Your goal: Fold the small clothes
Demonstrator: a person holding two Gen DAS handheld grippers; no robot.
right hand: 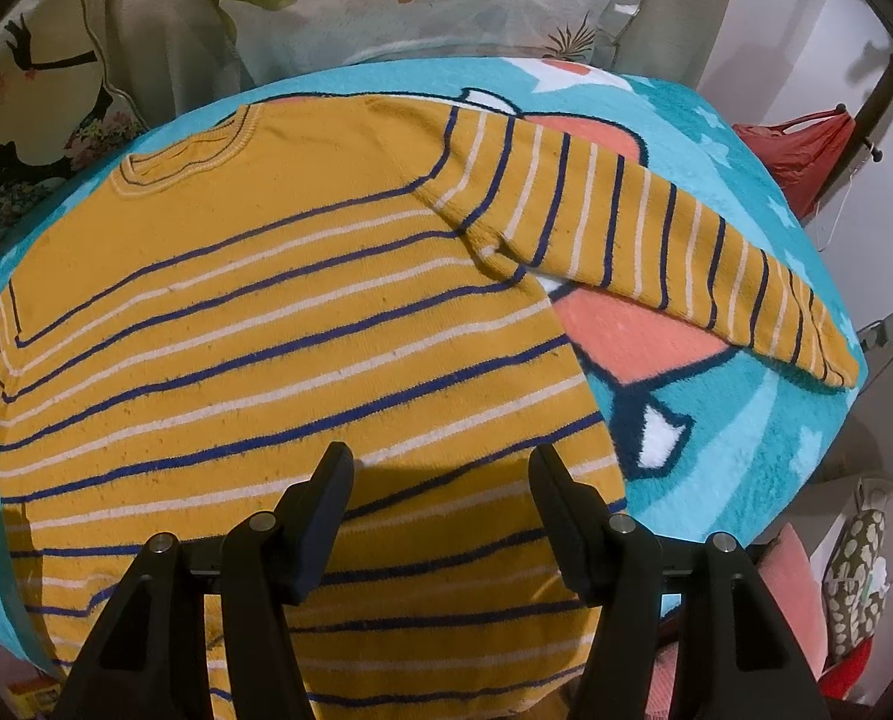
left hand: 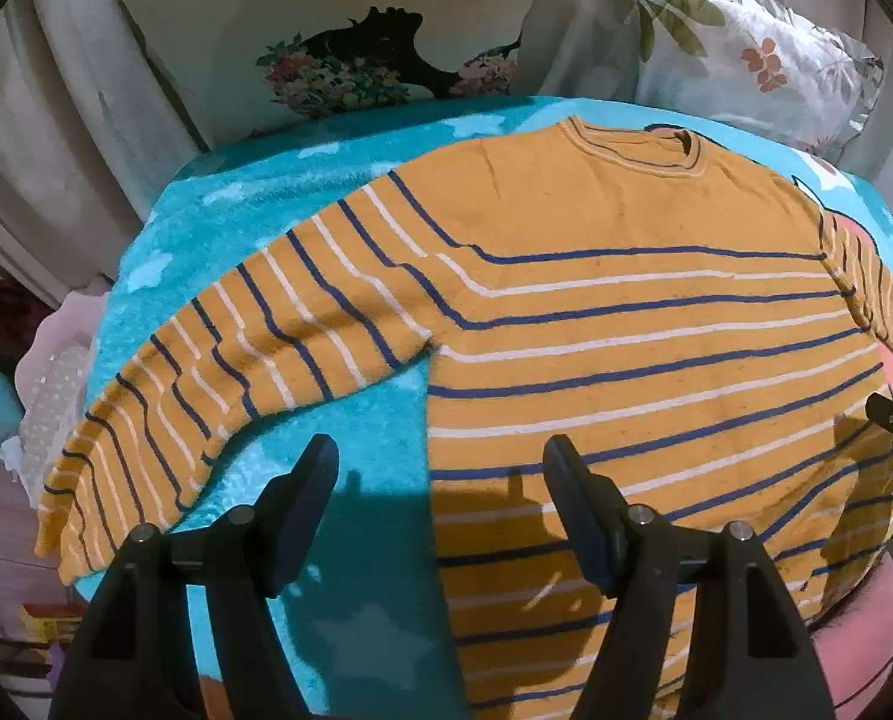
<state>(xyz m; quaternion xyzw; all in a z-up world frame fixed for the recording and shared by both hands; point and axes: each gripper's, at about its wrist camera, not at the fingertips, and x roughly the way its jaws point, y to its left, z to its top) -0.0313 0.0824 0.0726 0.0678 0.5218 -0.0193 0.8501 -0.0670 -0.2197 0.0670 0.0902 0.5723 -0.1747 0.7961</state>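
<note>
Hovering low over the near end of the sweater [left hand: 626, 330], the left claw [left hand: 440, 468] has its jaws spread wide and empty; one finger hangs above the blanket [left hand: 254, 228], the other above the sweater's left side edge, so that edge runs straight up between them; the right claw [right hand: 440, 474] is likewise wide open and holds nothing, both its fingers above the body near the hem, with the right side edge just beyond its outer finger.

Outward from there, the sweater lies flat and face up on the blanket, neck [left hand: 632, 150] far from both claws, hem nearest them; its long axis runs away from the claws toward the pillows [left hand: 326, 36]; the left sleeve [left hand: 218, 384] stretches out and down toward the left claw's side, its cuff at the blanket's edge; the right sleeve [right hand: 656, 240] angles off to the right, well apart from the right claw.

By my reckoning nothing is folded yet; each sleeve belongs to the claw on its own side, and the left one looks the easier reach.
</note>
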